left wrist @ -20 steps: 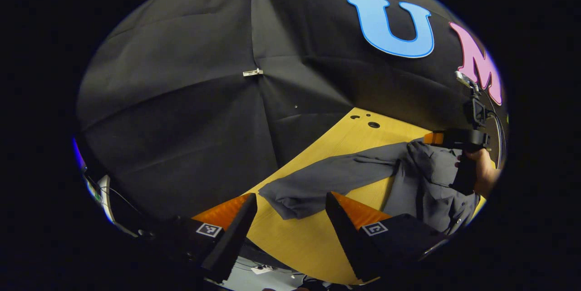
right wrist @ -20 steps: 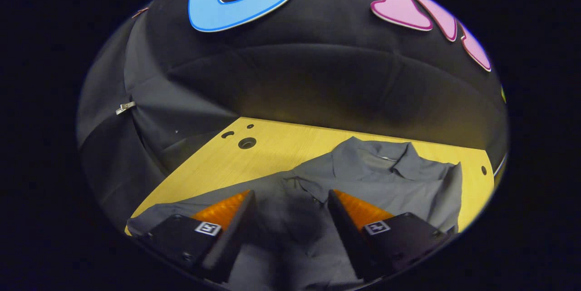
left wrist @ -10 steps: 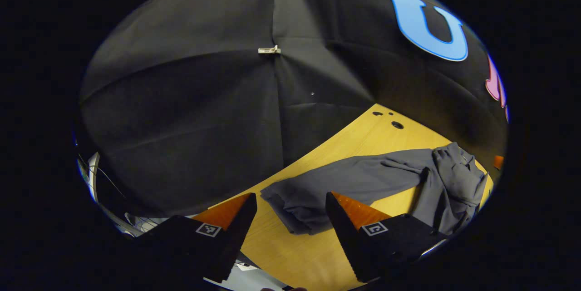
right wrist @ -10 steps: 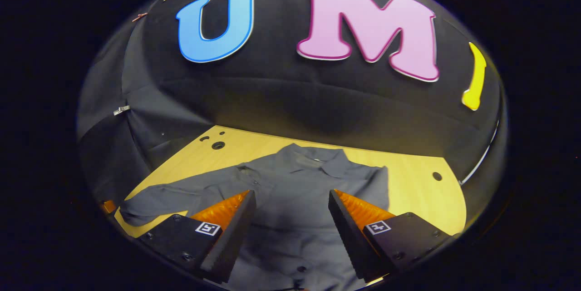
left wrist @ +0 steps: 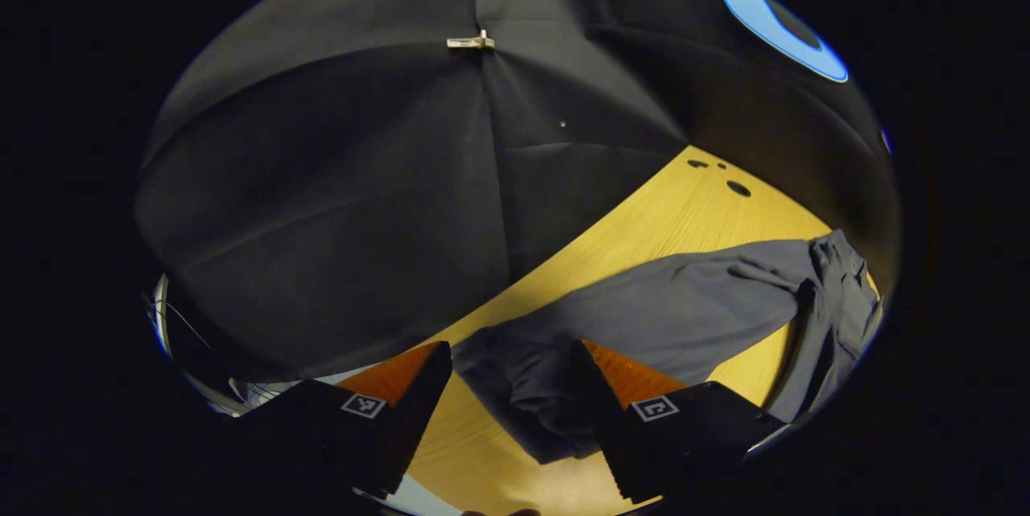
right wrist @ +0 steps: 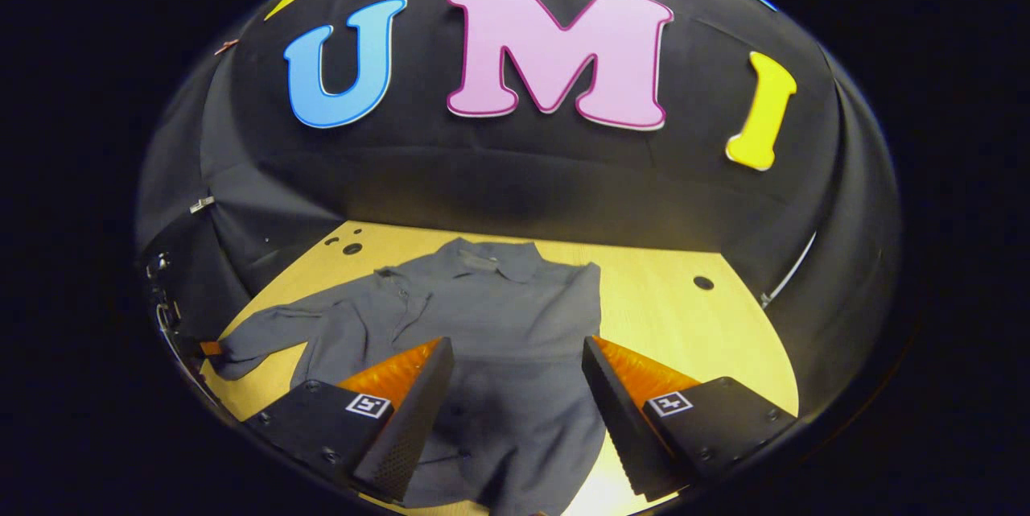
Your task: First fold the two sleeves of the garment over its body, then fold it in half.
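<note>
**One sleeve looks folded, the other waits under the left hand-held gripper**

The dark grey collared, button-front shirt (right wrist: 483, 315) lies flat on the yellow wood-grain worktop (right wrist: 708, 339), collar toward the booth's black cloth wall. In the right gripper view the shirt's right-hand edge runs straight from shoulder to hem with no sleeve sticking out, so I judge that sleeve is already laid over the body, though the fabric is all one colour and I cannot pick out where it lies. The other long grey sleeve (left wrist: 660, 315) is stretched out sideways across the worktop, so that fold is not yet done, and neither is the fold in half.

The left hand-held gripper (left wrist: 507, 387) has its jaws wide apart, straddling the sleeve's crumpled cuff (left wrist: 523, 395); nothing is pinched, and I cannot tell whether the fingertips touch the cloth. The right hand-held gripper (right wrist: 515, 383) is equally wide open above the shirt's lower front, holding nothing.

Hard to see: the shirt's hem is cut off behind the right hand-held gripper's fingers at the bottom of its view. In the left gripper view the shirt body is bunched and squeezed at the picture's edge. Whether the buttons are fastened is too small to tell.
</note>
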A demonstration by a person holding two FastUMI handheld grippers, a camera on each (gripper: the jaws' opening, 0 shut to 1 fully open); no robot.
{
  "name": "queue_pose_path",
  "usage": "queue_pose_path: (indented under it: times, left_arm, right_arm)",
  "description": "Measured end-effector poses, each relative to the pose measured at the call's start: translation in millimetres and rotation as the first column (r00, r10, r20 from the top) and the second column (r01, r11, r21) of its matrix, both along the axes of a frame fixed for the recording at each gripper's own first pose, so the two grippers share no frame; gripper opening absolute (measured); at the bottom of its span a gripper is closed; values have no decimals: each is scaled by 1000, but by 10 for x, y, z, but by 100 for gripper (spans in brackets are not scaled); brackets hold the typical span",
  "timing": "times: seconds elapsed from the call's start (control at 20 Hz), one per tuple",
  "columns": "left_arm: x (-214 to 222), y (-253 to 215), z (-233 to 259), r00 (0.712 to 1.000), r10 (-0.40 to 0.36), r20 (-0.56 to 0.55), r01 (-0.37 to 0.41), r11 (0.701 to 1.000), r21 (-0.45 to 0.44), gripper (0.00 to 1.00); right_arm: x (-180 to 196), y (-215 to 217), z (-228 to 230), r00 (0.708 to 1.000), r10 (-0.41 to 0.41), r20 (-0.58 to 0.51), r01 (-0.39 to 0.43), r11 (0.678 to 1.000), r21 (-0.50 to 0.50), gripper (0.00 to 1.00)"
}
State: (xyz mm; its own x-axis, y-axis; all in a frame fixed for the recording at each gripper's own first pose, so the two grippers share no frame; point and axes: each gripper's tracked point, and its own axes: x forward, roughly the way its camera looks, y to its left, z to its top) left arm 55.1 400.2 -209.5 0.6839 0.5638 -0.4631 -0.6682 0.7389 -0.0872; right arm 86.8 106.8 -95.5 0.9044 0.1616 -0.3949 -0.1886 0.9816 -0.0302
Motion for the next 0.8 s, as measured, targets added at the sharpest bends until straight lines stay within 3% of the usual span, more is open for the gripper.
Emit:
queue_pose_path:
  times: [0.15, 0.2, 0.45, 0.55, 0.7, 0.8]
  left_arm:
    - [73, 11, -107, 1000, 9, -22, -9, 1000, -11, 95]
    - [105, 32, -85, 1000, 8, -13, -8, 1000, -3, 100]
    - [206, -52, -120, 996, -79, -33, 79, 997, 0, 85]
    - [293, -125, -125, 989, -145, -33, 145, 989, 2, 61]
    - [280, -230, -111, 984, -177, -31, 178, 984, 15, 25]
    - [284, -268, -94, 985, -168, -34, 169, 985, 33, 14]
  right_arm:
    - [-168, -147, -97, 999, -20, -32, 20, 1000, 0, 99]
    - [-206, -193, -100, 999, -24, -33, 24, 1000, -9, 99]
    - [-375, -359, -73, 998, -54, -33, 53, 998, -17, 99]
    - [-441, -391, -106, 997, -64, -43, 64, 998, 3, 99]
    - [-546, -531, -159, 996, -71, -55, 71, 997, 0, 99]
    - [-573, -627, -159, 996, -71, -49, 70, 997, -13, 99]
